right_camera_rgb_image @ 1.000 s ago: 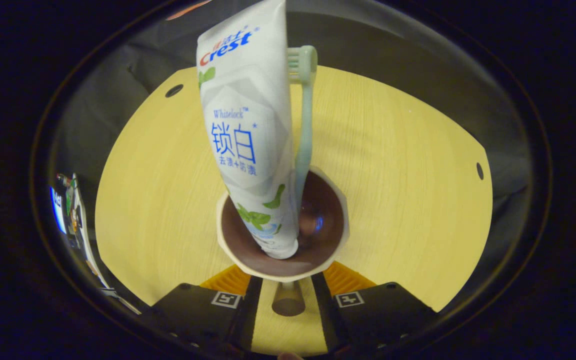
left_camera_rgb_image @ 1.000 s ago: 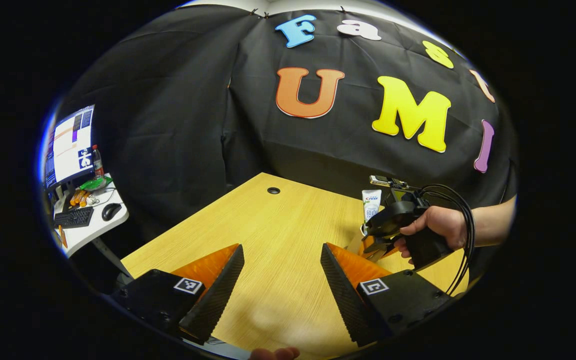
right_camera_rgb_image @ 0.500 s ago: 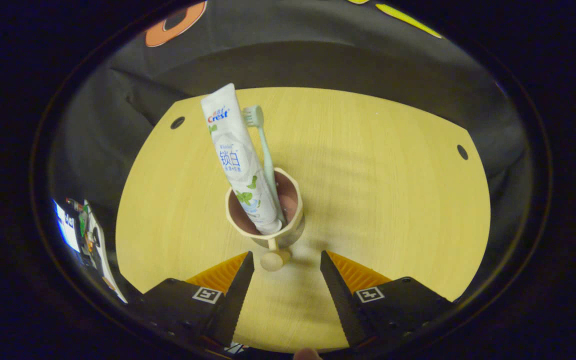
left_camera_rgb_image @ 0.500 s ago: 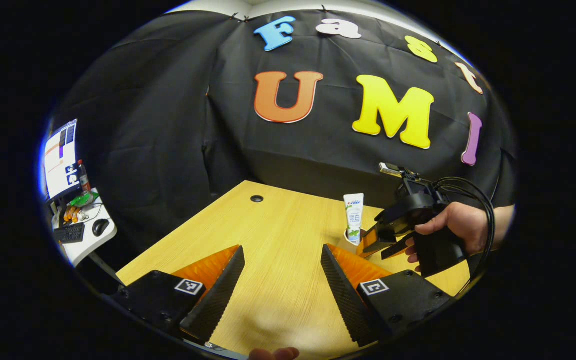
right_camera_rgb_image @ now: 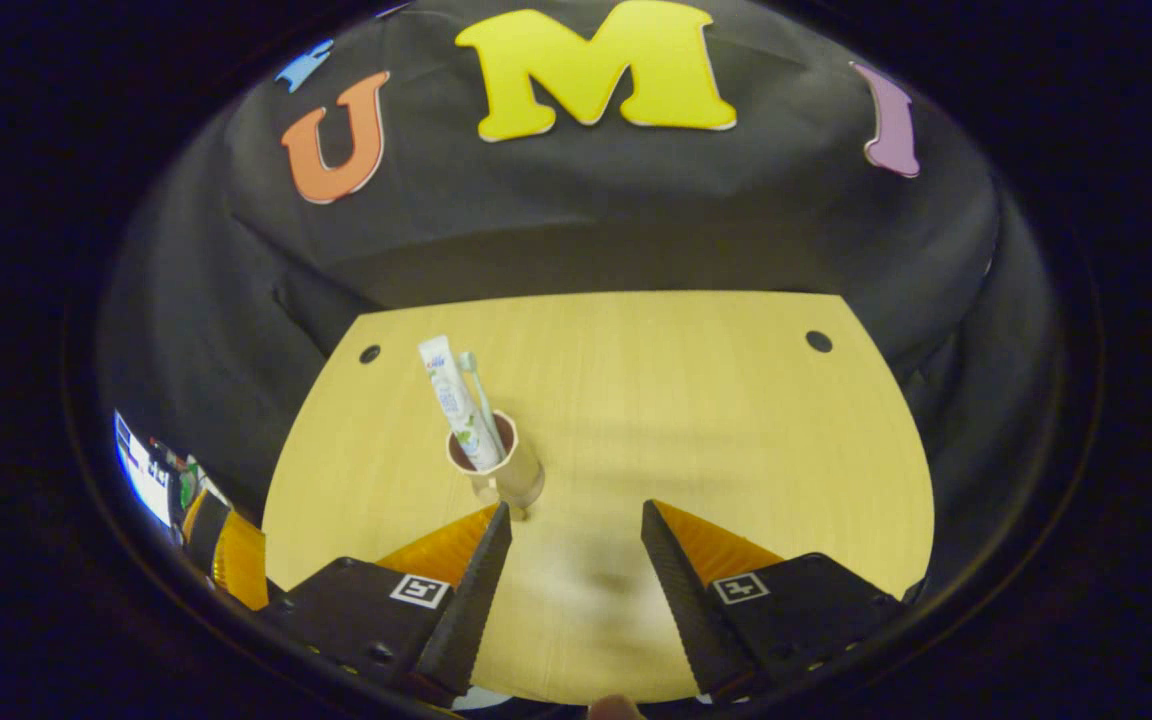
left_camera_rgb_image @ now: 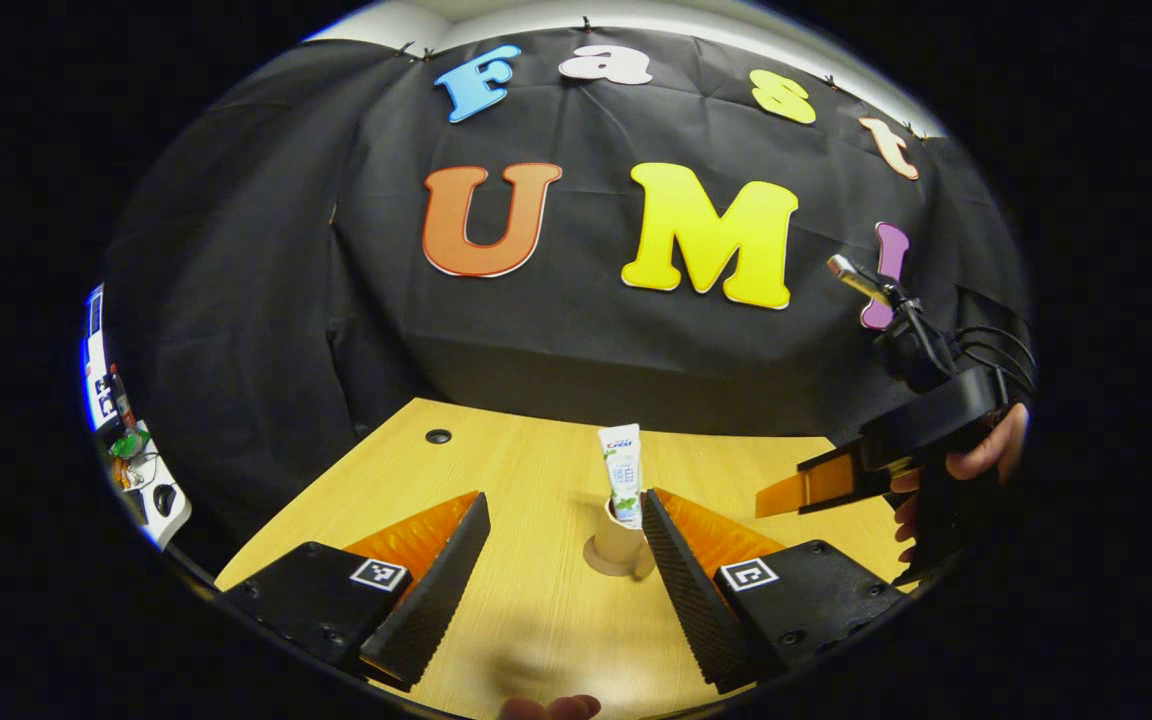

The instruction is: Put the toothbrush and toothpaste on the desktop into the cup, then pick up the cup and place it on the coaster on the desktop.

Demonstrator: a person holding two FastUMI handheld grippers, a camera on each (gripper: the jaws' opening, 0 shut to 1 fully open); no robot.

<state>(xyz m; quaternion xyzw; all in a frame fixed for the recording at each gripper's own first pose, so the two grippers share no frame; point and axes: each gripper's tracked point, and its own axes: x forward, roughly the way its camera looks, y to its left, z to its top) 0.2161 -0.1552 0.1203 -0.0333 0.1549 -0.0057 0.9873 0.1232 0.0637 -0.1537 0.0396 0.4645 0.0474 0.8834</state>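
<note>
Cup [right_camera_rgb_image: 501, 465] is standing upright on a round coaster [left_camera_rgb_image: 618, 556] on the wooden desk [right_camera_rgb_image: 696, 400], holding the toothpaste [right_camera_rgb_image: 451, 400] and toothbrush [right_camera_rgb_image: 476, 385]; right gripper [right_camera_rgb_image: 568, 525] is hovering released near it, left gripper [left_camera_rgb_image: 564, 515] also spread wide, gripping nothing

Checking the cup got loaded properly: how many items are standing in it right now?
2. The toothpaste tube leans toward the cup's left rim, and the toothbrush stands just right of it, head up. Anything small at the bottom would be hidden.
</note>
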